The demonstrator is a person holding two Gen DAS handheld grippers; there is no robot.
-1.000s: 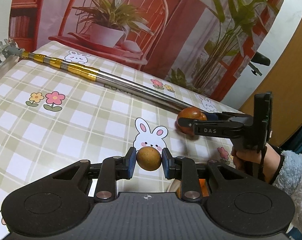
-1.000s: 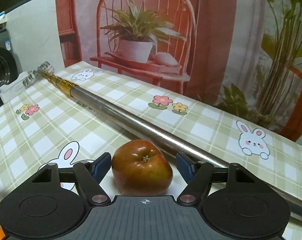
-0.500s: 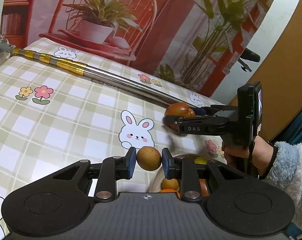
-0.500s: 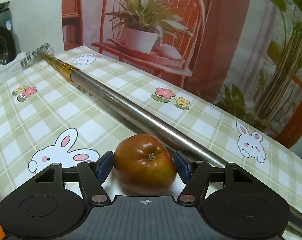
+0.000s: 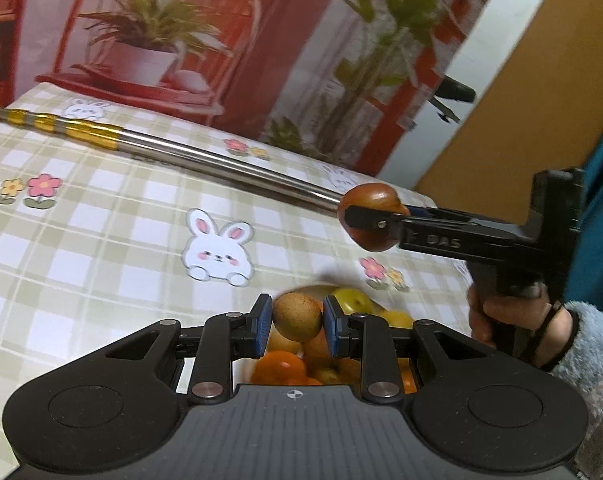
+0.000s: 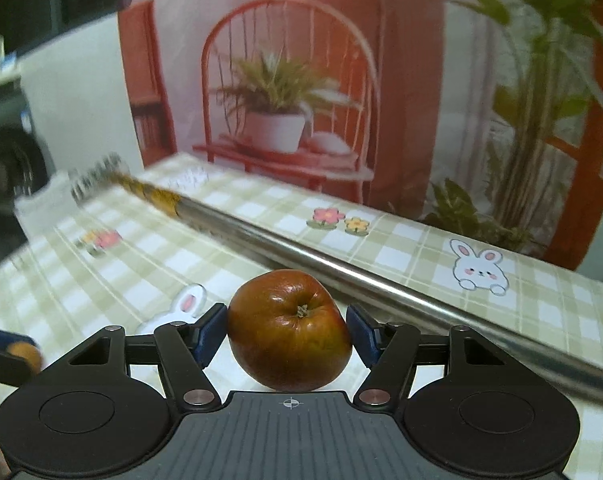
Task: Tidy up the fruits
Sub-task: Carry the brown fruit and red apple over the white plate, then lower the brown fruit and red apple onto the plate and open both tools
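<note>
My left gripper (image 5: 296, 318) is shut on a small round brown fruit (image 5: 297, 316) and holds it above a bowl (image 5: 310, 290) of oranges and yellow-green fruits (image 5: 351, 300), mostly hidden behind the gripper. My right gripper (image 6: 287, 330) is shut on a red-brown apple (image 6: 288, 330), stem up, held above the table. In the left wrist view the right gripper (image 5: 371, 220) and its apple (image 5: 367, 198) hang to the right, beyond the bowl. The left gripper's fruit shows blurred at the left edge of the right wrist view (image 6: 23, 354).
A long metal pole (image 5: 221, 164) with a gold-banded end lies diagonally across the checked tablecloth (image 5: 101, 240); it also shows in the right wrist view (image 6: 341, 268). A printed backdrop stands behind the table. The table's right edge lies near the right gripper.
Both grippers have risen and pulled back with their fruits. The left gripper now hangs over the bowl, which has come into view. The right gripper has lifted the apple off the table.
</note>
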